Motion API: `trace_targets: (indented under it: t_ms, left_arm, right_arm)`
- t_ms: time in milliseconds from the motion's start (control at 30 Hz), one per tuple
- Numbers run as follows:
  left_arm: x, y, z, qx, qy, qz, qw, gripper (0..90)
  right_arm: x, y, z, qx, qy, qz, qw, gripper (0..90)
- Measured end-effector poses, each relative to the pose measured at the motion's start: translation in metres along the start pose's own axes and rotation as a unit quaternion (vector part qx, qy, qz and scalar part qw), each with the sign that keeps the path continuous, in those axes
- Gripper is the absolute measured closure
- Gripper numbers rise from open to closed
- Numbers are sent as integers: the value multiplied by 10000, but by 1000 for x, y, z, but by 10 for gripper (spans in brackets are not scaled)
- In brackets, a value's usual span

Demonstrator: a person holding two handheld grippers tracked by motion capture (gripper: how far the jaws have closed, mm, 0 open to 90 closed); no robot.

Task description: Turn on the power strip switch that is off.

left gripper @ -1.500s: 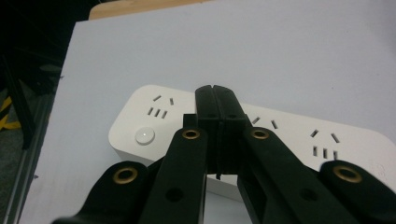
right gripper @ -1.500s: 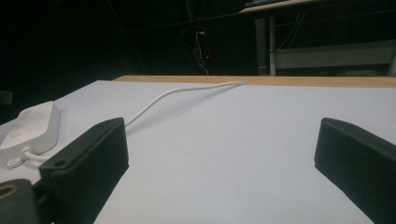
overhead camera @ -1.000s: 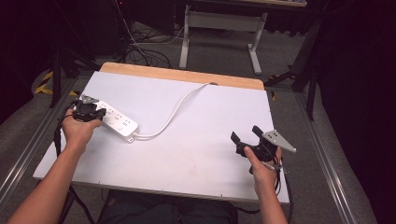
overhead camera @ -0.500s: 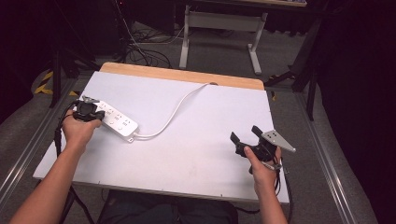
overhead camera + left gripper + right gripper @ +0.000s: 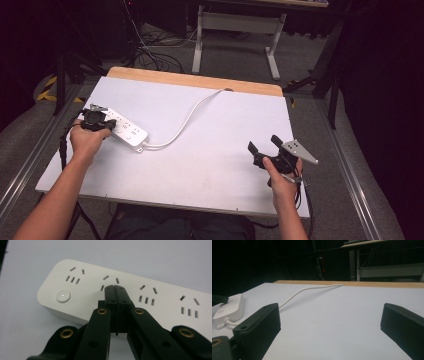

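The left claw (image 5: 115, 291) is closed tight, its two black jaws pressed flat together with nothing between them, the tip resting on or just above the top face of a long white plastic power strip (image 5: 160, 302). The tip sits between the second set of sockets and a round white push button (image 5: 63, 295) near the strip's end. Whether it actually touches the plastic cannot be told.

The strip lies at the left side of the white tabletop (image 5: 210, 160), angled, with its white cable (image 5: 187, 120) curving away toward the far wooden edge.

The right claw (image 5: 265, 147) is held wide open, gripping nothing, low over the bare right side of the tabletop, well apart from the strip.

The likely aim is pressing the button. The closed tip sits beside it, not on it, so a push from here could land on bare plastic or a socket slot. With nothing steadying the strip, a slanted push could also skid it across the smooth surface.
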State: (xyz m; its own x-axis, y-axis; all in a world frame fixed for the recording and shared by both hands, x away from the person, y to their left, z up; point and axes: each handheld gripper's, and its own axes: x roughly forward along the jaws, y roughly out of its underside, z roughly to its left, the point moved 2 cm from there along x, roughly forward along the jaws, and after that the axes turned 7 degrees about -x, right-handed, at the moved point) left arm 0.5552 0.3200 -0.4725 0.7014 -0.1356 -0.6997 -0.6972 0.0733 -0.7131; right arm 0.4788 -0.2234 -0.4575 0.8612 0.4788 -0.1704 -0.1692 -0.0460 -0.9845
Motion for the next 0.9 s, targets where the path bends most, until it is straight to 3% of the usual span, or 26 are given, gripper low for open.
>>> trace_targets:
  t_ms: [67, 233, 267, 367, 567, 900]
  left_arm:
    - [0, 0, -3, 40, -138, -4, 9999, 900]
    - [-2, -1, 6, -262, 171, 24, 9995, 900]
    - [-3, -1, 7, -275, 121, -74, 9995, 900]
    - [-9, -3, 17, -531, 279, -309, 9977, 900]
    - [-4, 0, 21, -474, 247, -70, 9985, 900]
    - [-2, 3, 18, -322, 89, -137, 9993, 900]
  right_arm:
    - [0, 0, 0, 12, 17, -2, 10000, 31]
    - [0, 0, 0, 16, 6, -13, 10000, 32]
    - [0, 0, 0, 16, 6, -13, 10000, 32]
    - [0, 0, -1, 29, 10, -16, 10000, 32]
    - [1, 0, 0, 44, 18, -7, 10000, 32]
    - [0, -1, -1, 56, 46, -25, 10000, 32]
